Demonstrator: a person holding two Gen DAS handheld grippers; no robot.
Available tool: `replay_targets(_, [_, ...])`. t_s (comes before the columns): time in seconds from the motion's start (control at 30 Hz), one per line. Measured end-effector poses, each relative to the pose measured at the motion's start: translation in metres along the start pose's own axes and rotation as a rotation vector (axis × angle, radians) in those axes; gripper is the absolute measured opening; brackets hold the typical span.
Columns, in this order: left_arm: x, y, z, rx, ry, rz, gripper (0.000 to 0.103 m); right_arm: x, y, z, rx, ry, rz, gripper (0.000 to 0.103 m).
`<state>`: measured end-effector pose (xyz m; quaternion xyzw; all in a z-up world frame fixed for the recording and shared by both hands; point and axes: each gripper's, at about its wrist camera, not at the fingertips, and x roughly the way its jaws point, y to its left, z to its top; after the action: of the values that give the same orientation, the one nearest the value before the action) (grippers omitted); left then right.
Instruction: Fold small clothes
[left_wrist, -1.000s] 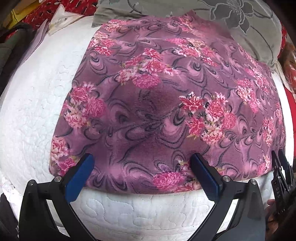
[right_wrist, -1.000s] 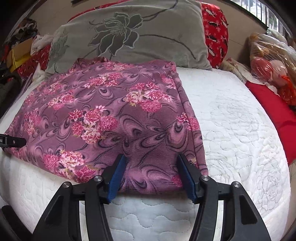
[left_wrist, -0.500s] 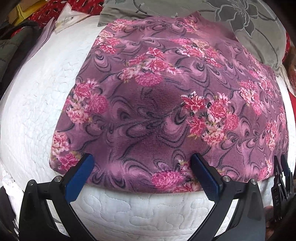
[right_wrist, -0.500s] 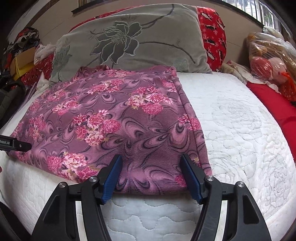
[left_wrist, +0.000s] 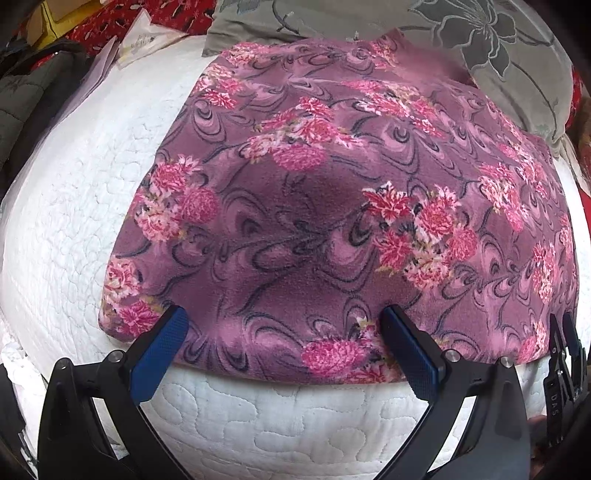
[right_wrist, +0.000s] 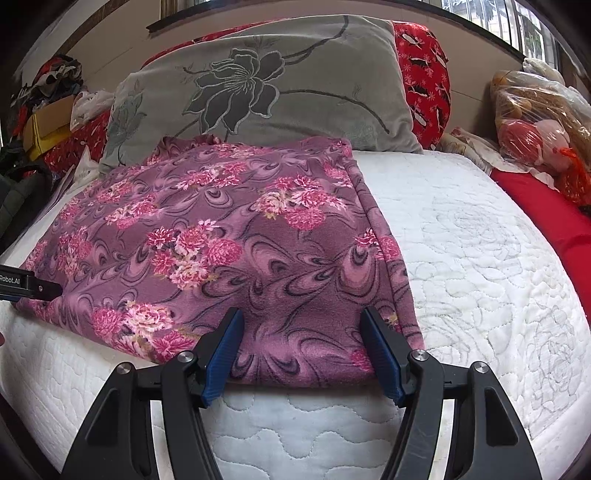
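Left gripper (left_wrist: 282, 328) and right gripper (right_wrist: 301, 328): jaws spread wide, holding nothing, poised at near edge of folded purple floral fleece garment (right_wrist: 229, 251) lying on white quilted mattress (right_wrist: 480, 258); clear plastic bag (right_wrist: 535, 110) contains stuffed toys.

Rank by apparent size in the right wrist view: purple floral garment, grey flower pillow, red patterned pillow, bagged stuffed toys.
1. purple floral garment, nearest the camera
2. grey flower pillow
3-4. red patterned pillow and bagged stuffed toys look alike; unranked.

Garment (left_wrist: 332, 221): purple, pink flower clusters, dark swirls. Mattress cover (right_wrist: 480, 258): white, quilted flower outlines. Front pillow (right_wrist: 277, 85): grey, dark grey flower. Rear pillow (right_wrist: 424, 74): red, small white figures. Gripper pads (left_wrist: 159, 354): blue; arms black.
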<state>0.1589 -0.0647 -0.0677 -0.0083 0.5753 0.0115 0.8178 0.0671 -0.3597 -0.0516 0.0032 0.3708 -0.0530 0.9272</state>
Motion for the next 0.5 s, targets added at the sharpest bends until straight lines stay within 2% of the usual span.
replay_targets(0.3, [-0.005, 0.003, -0.005, 0.079, 0.02, -0.036, 0.103, -0.002, -0.003, 0.001, 0.008, 0.002, 0.008, 0.068])
replay_targets(0.4, [-0.005, 0.004, -0.005, 0.109, 0.027, -0.05, 0.103, 0.0, 0.0, 0.007, 0.01, 0.052, -0.011, 0.068])
replay_targets(0.5, [-0.005, 0.008, -0.004, 0.121, 0.033, -0.07, 0.103, 0.003, 0.001, 0.017, 0.02, 0.144, -0.016, 0.069])
